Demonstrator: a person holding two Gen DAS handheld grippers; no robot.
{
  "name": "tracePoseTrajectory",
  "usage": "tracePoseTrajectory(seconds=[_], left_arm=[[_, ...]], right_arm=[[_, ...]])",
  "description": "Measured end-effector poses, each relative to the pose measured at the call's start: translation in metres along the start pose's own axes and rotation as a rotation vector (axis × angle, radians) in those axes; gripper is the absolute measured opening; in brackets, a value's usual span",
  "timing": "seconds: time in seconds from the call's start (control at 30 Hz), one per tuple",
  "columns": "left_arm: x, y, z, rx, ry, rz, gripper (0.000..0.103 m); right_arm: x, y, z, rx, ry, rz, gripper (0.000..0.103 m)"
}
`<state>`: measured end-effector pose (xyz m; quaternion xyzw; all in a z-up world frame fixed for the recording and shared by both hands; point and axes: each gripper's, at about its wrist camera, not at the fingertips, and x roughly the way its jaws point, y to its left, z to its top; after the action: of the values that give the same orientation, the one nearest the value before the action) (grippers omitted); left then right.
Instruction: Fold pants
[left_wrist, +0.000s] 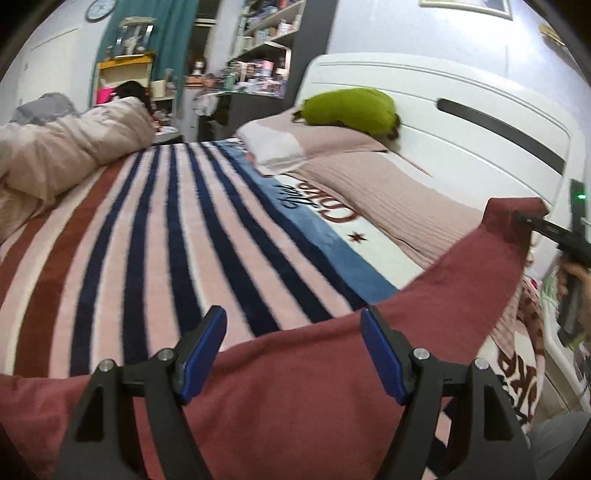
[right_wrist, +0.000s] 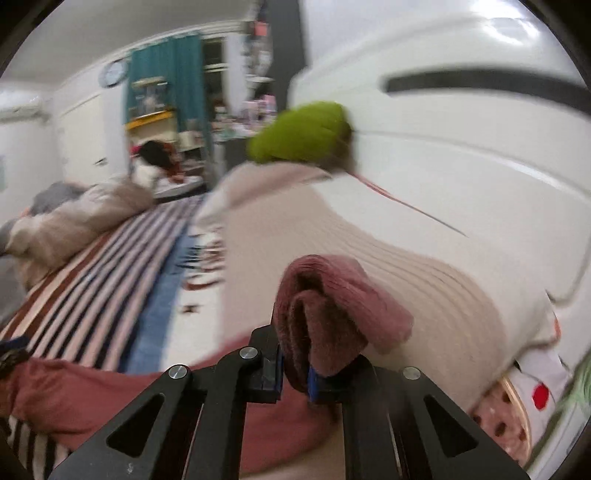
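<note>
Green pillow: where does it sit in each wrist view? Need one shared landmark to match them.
Left wrist: green pillow sits upper centre-right, on top of the beige pillows, against the white headboard.
Right wrist: green pillow sits upper centre, blurred, on the same beige stack, touching the white headboard.
Shared landmark: the dark slot in the headboard, right of the pillow in both views.

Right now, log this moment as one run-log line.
left gripper: jaws open over dusty-red fleece pants | right gripper: jaws shut on pants corner, lifted | surface: striped plush blanket
</note>
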<state>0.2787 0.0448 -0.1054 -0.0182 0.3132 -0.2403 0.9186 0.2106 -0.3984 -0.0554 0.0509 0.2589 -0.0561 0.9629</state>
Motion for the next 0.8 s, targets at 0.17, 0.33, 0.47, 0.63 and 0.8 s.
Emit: tracePoseTrajectory(seconds=[0.17,0.33,0.47,0.63,0.8], left_arm=[[-0.009,0.021,0.0,-0.046,-0.027,0.021,0.071],[-0.013,0.03,-0.001,-0.066,-0.036,0.013,0.071],[-0.011,0.029,-0.003,-0.059,-0.029,0.002,0.071],[-0.012,0.028,-0.003,-0.058,-0.029,-0.014,0.071],[-0.004,0.021,-0.007,-0.045,0.014,-0.087,0.071]], right_arm=[[0.003,0.092,-0.001,-0.092,0.046,0.205,0.004],[0.045,0.184,-0.049,-0.156,0.223,0.381,0.004],[0.07,0.229,-0.096,-0.233,0.339,0.434,0.004],[0.058,0.243,-0.089,-0.228,0.251,0.459,0.004],[0.076,0.248,-0.108,-0.244,0.436,0.498,0.029]])
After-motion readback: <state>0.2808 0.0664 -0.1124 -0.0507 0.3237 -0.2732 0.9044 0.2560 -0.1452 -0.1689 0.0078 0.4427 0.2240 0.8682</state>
